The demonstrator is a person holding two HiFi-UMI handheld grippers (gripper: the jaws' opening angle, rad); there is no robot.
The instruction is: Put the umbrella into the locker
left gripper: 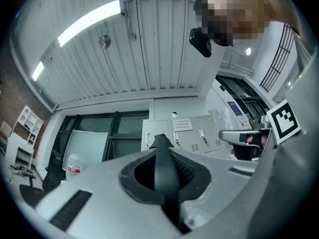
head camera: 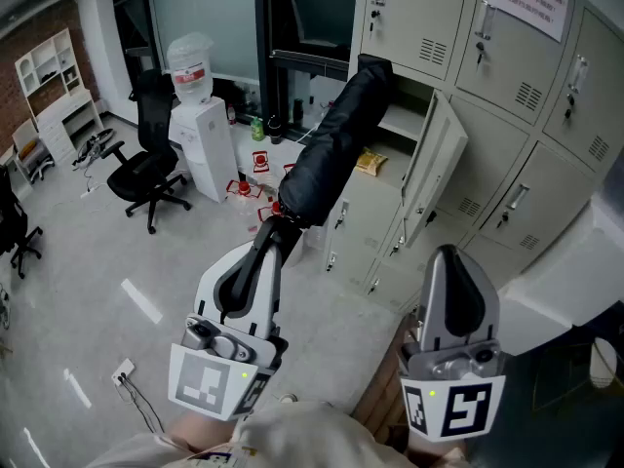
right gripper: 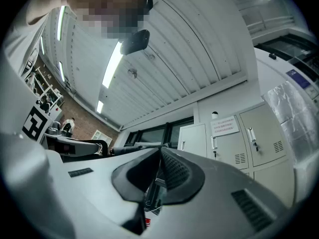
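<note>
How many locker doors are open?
1: the door by the tip of the umbrella, open on the locker holding a yellow packet. All others in view look shut; more may be out of view.

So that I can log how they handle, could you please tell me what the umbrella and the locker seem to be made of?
The umbrella looks like black fabric, probably nylon or polyester: matte, faint sheen, soft folds. The locker is likely painted sheet metal: smooth pale grey, thin flat door, vent slots on neighbouring doors.

Black folded umbrella [head camera: 331, 154] tilted, tip inside open locker [head camera: 436, 164].
</note>
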